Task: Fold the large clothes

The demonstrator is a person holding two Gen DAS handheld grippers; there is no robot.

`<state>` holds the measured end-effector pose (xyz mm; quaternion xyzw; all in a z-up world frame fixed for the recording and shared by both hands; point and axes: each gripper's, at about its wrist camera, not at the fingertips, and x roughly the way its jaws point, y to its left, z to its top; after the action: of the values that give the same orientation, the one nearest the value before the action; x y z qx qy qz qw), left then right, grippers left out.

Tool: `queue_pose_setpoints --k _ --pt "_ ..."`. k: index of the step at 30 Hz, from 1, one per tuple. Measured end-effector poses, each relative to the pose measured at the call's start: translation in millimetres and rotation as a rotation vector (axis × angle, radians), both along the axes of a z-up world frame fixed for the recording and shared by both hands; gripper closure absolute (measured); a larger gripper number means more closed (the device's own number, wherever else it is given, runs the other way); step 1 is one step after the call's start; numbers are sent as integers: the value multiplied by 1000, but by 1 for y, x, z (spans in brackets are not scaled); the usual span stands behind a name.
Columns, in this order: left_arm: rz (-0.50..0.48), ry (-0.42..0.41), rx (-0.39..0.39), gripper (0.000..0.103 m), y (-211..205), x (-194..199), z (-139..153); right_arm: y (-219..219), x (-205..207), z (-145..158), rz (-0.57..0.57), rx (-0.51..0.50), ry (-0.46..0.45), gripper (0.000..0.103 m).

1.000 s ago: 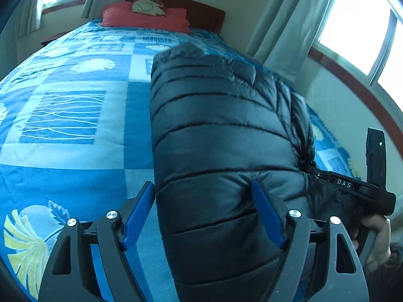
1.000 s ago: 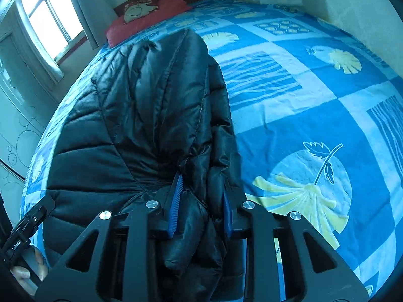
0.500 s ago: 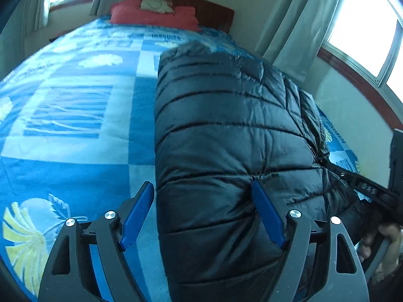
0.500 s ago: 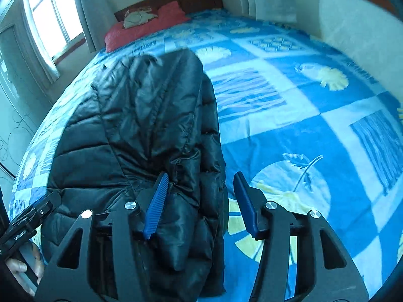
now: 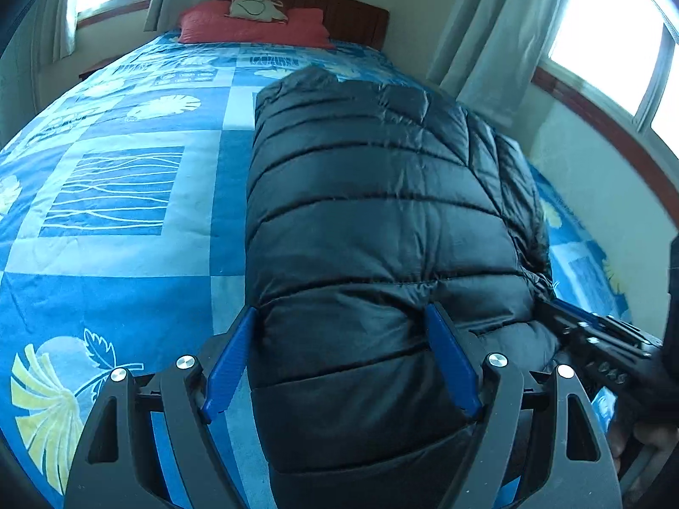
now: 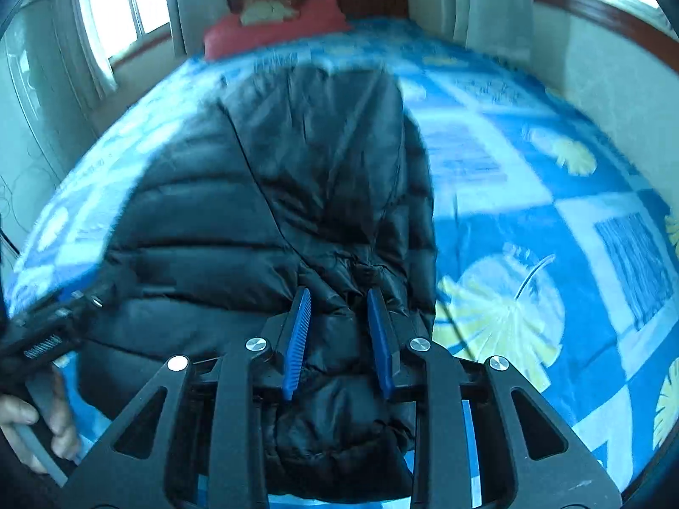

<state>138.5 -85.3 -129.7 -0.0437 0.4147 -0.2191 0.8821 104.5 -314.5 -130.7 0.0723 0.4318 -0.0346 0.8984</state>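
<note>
**Two claws at the near end of a black puffer jacket**

Two black claws with blue finger pads work at one black quilted puffer jacket [image 5: 373, 220], which lies lengthwise on the bed with the blue patchwork bedspread [image 5: 114, 195], its far end pointing toward the red pillow [image 5: 254, 27] at the dark wooden headboard [image 5: 356, 17]. The jacket is folded into a long, thick bundle.

The left claw [image 5: 339, 356] stands wide apart over the jacket's near end. Its left blue pad [image 5: 231, 364] sits just beside the jacket's left edge, over the bedspread, and its right blue pad [image 5: 452, 360] rests against the padded top. The padding does not look pinched between them.

The right claw [image 6: 339, 335] is on the jacket's near right side, where the fabric is bunched and creased. Its jaws have just been closing, and they now stand narrow with a crumpled ridge of black fabric squeezed between the blue pads [image 6: 299, 331]. This view is blurred toward the far end of the bed.

Pale curtains [image 5: 488, 29] hang beyond the jacket's right side, by a bright window [image 5: 602, 25]. Part of a hand [image 6: 38, 428] shows at the jacket's near left corner in the right view, wrapped round the grip of the other tool.
</note>
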Motion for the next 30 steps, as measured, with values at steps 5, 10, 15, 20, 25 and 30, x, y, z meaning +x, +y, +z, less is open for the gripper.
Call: queue_pose_setpoints --k 5,10,15,20,25,30 --pt "-10 -5 63 24 -10 5 -16 0 3 -15 -23 14 -10 76" --pt "-26 33 26 25 5 2 -2 4 -2 16 -23 10 42 69" --pt "1 -37 -31 25 25 2 41 19 -4 85 -4 -52 -72 50" --pt "37 -61 -75 25 21 36 61 30 41 108 76 -35 -203 50" --pt "24 -34 -74 25 -10 70 51 19 95 75 79 -59 -168 50" --pt "8 -34 -9 22 -35 81 29 -11 114 29 35 15 -87 52"
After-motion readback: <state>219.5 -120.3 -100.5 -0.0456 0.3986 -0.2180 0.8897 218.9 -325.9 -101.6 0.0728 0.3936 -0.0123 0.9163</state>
